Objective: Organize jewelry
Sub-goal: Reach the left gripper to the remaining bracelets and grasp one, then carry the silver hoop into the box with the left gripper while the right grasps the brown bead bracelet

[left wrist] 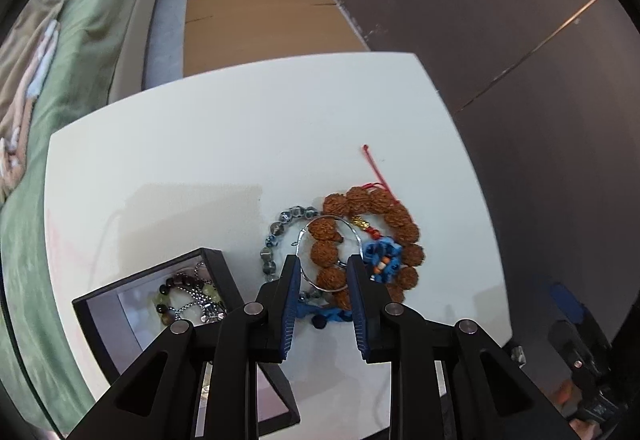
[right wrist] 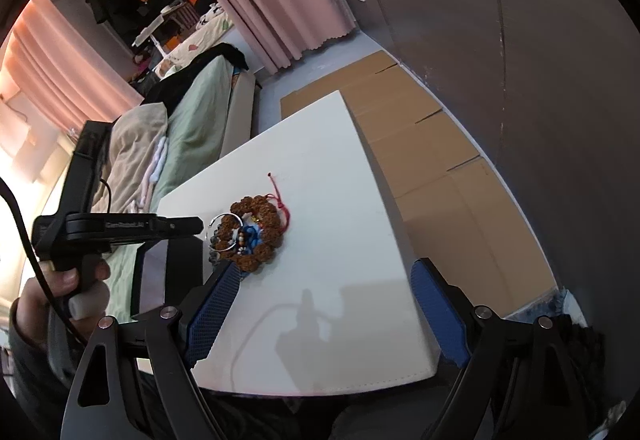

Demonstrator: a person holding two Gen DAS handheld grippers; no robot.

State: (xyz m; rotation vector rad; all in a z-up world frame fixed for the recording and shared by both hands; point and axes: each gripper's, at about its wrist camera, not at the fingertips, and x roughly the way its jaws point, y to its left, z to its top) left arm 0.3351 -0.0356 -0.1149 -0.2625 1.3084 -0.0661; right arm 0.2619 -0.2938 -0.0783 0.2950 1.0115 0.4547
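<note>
Jewelry lies heaped on the white table [left wrist: 240,128] beside the black box [left wrist: 212,260]: the rudraksha bracelet [left wrist: 396,220] looks light, limp and knobbly, best pinched across one strand. Left gripper [left wrist: 324,272] points steeply down, jaws narrowed around beads, contact unclear; right gripper [right wrist: 324,280] hovers alongside, spread wide and empty.

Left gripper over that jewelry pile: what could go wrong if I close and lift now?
1. The left gripper straddles overlapping pieces: the thin silver bangle lies across the brown seed-bead bracelet, so a close may grab both or neither cleanly.
2. The blue cord bracelet and grey bead bracelet lie tangled in the same pile and could drag along.
3. The black box already holds pieces; a trailing strand could snag its rim.
</note>
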